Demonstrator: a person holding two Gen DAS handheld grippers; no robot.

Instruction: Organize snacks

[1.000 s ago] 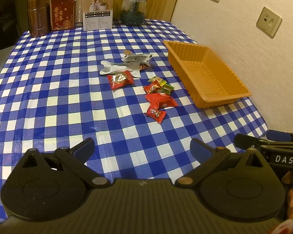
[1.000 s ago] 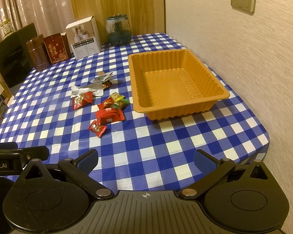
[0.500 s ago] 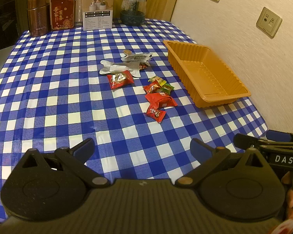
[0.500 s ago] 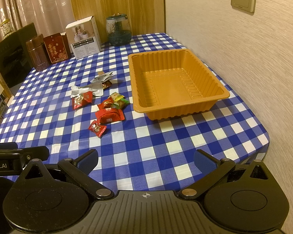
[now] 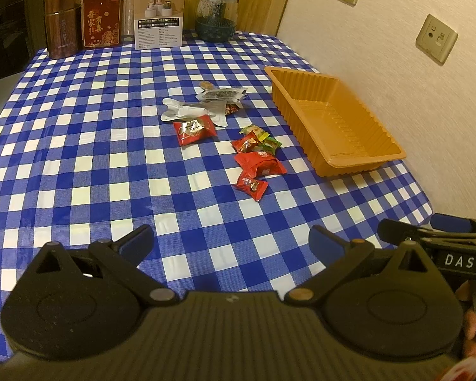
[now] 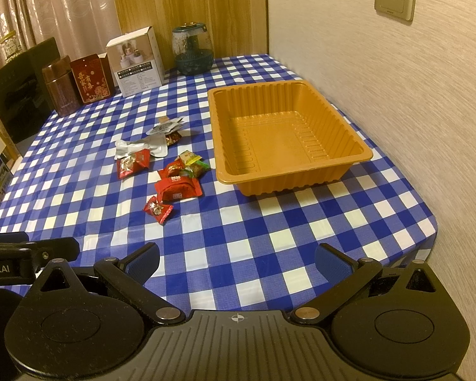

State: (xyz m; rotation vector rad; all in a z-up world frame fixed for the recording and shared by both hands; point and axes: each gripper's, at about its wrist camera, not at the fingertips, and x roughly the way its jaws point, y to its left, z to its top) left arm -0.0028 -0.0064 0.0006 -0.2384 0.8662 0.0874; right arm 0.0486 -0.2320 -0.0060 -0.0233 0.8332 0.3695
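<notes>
The snacks (image 5: 238,136) lie in a loose scatter near the middle of the table (image 5: 79,158), on its blue-and-white checked cloth, just left of the orange tray (image 6: 288,136). Nearest the tongs is a small red candy (image 6: 158,209) with crimped ends. Just behind it sits a larger red packet (image 6: 177,189) with a white label, and touching that a small heap of red, green and yellow wrapped sweets (image 6: 188,165). To the left, apart from the heap, lies another red packet with a shiny front (image 5: 195,128), its far edge against a crumpled silver wrapper (image 5: 190,111). Beyond that is a grey printed sachet (image 5: 222,94) with a small brown sweet by it.

The tray is a ribbed plastic rectangle with nothing in it, standing by the wall.

At the table's far edge stand a brown tin (image 6: 60,89), a red box with gold characters (image 6: 90,77), a white carton (image 6: 136,60) and a dark glass jar (image 6: 193,49).

The left tongs (image 5: 231,238) and the right tongs (image 6: 236,258) both hover over the near edge of the table, spread wide, holding nothing, well apart from the snacks.
</notes>
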